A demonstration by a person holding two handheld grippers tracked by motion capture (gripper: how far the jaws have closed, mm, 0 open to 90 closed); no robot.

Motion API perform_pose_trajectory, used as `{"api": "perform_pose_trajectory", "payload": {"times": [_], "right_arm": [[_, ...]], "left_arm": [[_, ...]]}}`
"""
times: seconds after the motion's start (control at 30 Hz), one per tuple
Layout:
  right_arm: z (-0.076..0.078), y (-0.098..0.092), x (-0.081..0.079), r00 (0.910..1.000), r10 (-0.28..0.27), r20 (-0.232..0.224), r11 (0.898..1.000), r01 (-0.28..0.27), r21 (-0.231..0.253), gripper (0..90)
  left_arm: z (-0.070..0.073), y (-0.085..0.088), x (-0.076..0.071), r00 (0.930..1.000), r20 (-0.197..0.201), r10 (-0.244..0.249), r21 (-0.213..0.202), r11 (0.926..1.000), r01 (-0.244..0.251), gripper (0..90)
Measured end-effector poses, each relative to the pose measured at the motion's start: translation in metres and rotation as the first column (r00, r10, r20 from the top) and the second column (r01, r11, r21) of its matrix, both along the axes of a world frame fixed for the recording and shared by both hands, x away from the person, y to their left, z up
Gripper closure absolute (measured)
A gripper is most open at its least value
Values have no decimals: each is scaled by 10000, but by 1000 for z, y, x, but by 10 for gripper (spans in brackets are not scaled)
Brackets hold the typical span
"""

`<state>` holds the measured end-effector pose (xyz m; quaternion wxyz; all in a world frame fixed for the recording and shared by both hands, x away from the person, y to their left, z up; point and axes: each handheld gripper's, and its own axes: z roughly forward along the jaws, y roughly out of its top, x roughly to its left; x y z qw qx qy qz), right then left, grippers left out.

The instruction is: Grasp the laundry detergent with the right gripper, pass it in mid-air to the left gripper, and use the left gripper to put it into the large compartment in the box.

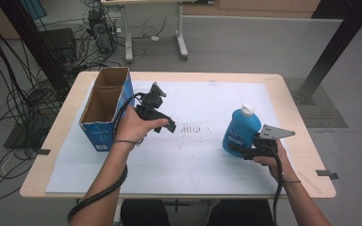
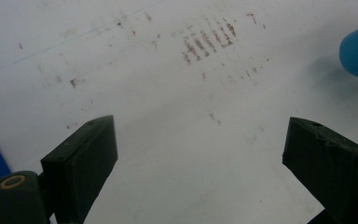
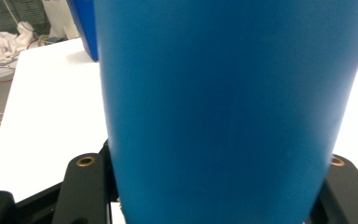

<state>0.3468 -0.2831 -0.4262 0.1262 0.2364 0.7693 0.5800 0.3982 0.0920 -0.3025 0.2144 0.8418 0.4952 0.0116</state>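
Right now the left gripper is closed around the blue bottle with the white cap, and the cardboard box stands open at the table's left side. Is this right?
Not quite: the right gripper grips the blue bottle, as the high view shows. The left gripper has open jaws with nothing between them. The cardboard box does stand open at the table's left side.

Workroom with a grey floor

A pale wooden table [image 1: 306, 155] carries a white sheet [image 1: 207, 165]; beyond it, tangled cables [image 1: 9, 94], a second desk's legs [image 1: 181, 42] and a black post [image 1: 334, 47].

Black tongs [image 1: 162, 123] with brass-ringed screws, thick black cables, grey three-cornered plate [image 1: 274, 132].
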Motion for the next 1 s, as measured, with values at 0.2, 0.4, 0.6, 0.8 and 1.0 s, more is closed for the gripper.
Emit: {"api": "perform_pose_trajectory", "payload": {"times": [0.2,0.4,0.6,0.8,1.0], "right_arm": [[9,-1,2,9995,306,-68,9995,-306,-2,404],[24,0,4,9962,863,-115,9963,-863,-7,403],[35,3,5,9911,1331,-90,9911,-1331,-37,403],[43,4,8,9849,1728,-86,9849,-1728,-33,403],[52,8,14,9727,2320,-59,9721,-2321,-351,403]], "left_arm": [[12,0,0,9989,109,-462,-46,9989,463,104],[29,-2,-2,9920,239,-1243,-105,9922,1246,103],[46,-4,-5,9795,353,-1981,-73,9801,1985,102],[58,-6,-9,9621,317,-2707,-34,9626,2709,102],[71,-7,-14,9358,327,-3510,29,9364,3510,102]]}}
